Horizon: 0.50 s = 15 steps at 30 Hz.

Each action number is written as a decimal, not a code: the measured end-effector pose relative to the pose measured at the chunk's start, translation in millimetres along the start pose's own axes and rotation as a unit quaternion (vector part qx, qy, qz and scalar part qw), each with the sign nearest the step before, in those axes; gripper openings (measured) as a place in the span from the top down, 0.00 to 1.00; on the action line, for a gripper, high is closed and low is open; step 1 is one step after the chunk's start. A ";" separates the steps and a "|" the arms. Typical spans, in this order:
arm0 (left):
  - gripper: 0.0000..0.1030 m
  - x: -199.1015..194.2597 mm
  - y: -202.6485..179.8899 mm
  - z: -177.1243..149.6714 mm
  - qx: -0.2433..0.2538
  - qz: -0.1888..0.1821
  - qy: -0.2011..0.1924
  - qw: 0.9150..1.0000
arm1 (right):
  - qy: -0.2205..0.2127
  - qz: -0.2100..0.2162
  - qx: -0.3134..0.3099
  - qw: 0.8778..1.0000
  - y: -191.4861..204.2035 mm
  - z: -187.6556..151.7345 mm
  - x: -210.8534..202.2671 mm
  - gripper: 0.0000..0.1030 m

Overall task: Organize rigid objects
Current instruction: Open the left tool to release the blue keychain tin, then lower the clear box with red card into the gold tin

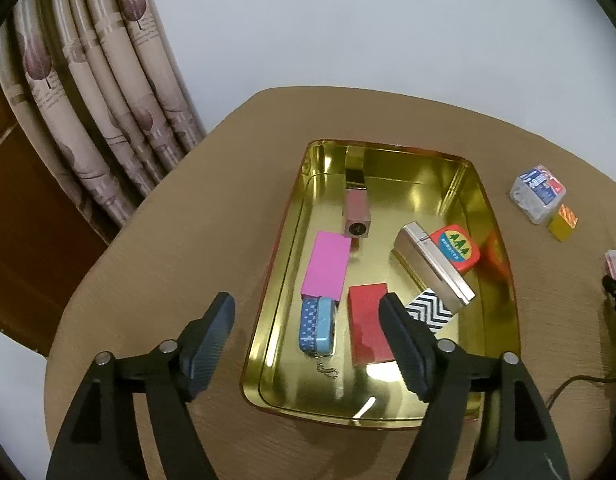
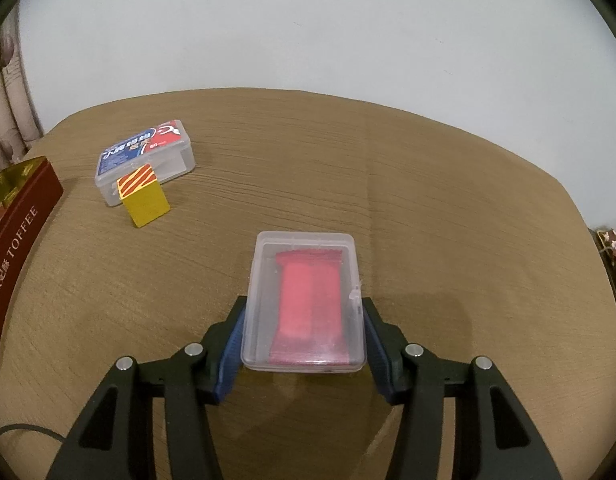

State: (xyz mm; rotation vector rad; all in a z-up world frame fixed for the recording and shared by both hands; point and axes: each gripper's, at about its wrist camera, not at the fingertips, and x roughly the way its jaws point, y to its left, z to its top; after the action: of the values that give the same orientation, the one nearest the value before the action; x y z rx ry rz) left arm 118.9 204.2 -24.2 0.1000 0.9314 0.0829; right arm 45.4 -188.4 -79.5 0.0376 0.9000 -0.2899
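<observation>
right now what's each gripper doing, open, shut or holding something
left gripper: open, nothing between its fingers, above the gold tin.
right gripper: shut on the clear plastic box.

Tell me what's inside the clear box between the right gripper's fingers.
A red packet fills most of the clear box. The packet's contents and anything beneath it are hidden.

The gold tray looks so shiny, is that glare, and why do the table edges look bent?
Left wrist view: the gold tin tray mirrors room light and its contents, with a bright streak near its front. Both views: the fisheye lens curves the table edge; corners go black.
</observation>
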 end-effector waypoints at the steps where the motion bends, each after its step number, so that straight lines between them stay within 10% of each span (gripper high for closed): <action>1: 0.26 -0.3 0.0 0.1 -0.001 0.000 0.000 1.000 | 0.001 -0.002 0.001 1.000 1.1 0.1 -0.8 0.48; 15: 0.21 -4.9 3.7 2.6 -0.006 0.000 -0.003 1.000 | 0.007 0.014 -0.005 1.000 30.4 -0.6 -18.9 0.48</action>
State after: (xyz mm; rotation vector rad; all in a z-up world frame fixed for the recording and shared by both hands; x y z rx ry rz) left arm 118.0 207.1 -18.3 0.0895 0.9250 0.0888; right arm 41.9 -154.7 -67.9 0.0434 0.9134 -0.2584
